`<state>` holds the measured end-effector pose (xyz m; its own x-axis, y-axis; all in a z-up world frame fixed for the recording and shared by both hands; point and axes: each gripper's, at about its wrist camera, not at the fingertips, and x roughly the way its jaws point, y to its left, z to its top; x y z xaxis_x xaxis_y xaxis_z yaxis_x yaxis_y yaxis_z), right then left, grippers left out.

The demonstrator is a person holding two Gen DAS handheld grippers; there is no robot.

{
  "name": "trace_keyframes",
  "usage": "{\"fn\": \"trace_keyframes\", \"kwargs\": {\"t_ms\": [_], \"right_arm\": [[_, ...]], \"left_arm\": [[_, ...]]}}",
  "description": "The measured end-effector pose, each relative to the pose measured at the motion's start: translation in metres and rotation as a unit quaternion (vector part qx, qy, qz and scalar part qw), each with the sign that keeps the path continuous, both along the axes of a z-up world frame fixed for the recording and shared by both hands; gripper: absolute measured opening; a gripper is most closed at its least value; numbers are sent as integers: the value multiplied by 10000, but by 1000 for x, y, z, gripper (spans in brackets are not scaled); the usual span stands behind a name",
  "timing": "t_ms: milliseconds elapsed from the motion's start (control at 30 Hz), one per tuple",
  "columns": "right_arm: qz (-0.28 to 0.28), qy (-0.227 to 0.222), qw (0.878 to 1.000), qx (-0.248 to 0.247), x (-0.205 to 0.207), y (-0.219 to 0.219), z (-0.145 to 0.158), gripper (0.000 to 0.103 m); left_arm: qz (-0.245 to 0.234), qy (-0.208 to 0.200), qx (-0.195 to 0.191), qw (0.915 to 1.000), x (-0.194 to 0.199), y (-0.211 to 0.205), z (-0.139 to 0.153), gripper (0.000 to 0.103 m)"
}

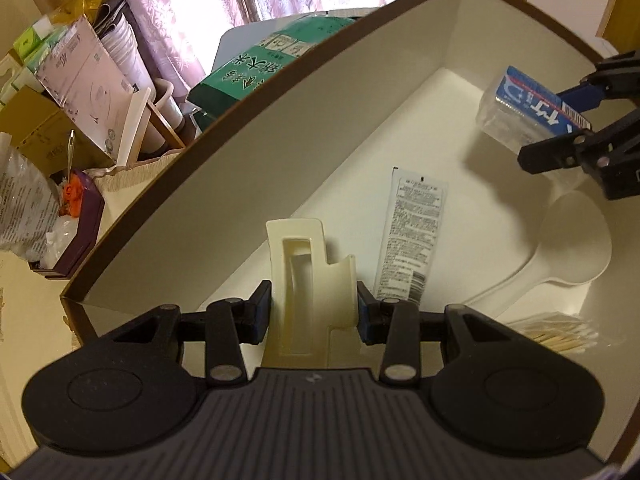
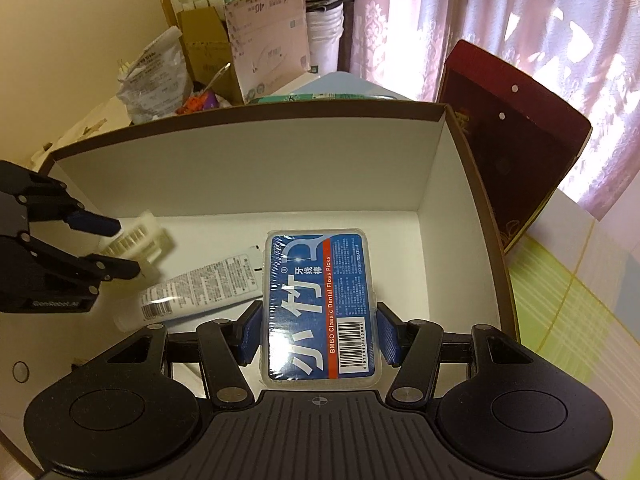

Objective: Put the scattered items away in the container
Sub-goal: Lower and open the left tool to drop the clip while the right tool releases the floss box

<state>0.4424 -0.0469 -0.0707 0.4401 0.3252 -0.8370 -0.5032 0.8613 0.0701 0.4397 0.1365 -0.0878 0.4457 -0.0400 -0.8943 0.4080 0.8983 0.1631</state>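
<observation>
My left gripper (image 1: 312,314) is shut on a cream hair claw clip (image 1: 304,280), held inside the brown-rimmed white box (image 1: 240,184). My right gripper (image 2: 318,334) is shut on a clear box of dental floss picks (image 2: 320,304) with a blue label, also inside the box (image 2: 248,168). In the left wrist view the floss box (image 1: 520,108) and right gripper (image 1: 568,120) hang at the upper right. In the right wrist view the left gripper (image 2: 124,246) and clip (image 2: 136,240) are at the left. A white tube (image 1: 412,240) lies on the box floor.
A white scoop (image 1: 568,240) and a pack of cotton swabs (image 1: 556,336) lie in the box. Behind it sit a green packet (image 1: 256,68), cardboard boxes (image 2: 248,40), a plastic bag (image 2: 156,76) and a purple tray (image 1: 76,224). A dark red box (image 2: 512,144) stands at the right.
</observation>
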Motion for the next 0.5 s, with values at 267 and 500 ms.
{"fn": "trace_keyframes", "kwargs": {"t_ms": [267,500], "right_arm": [[96,-53,9998,-173,7,5,-4,60],[474,-294,9980,-283,4,12,-8,86]], "left_arm": [[87,-119,-64,9999,2,6,8,48],[97,-170,-127,9997,0,6,14,50]]}}
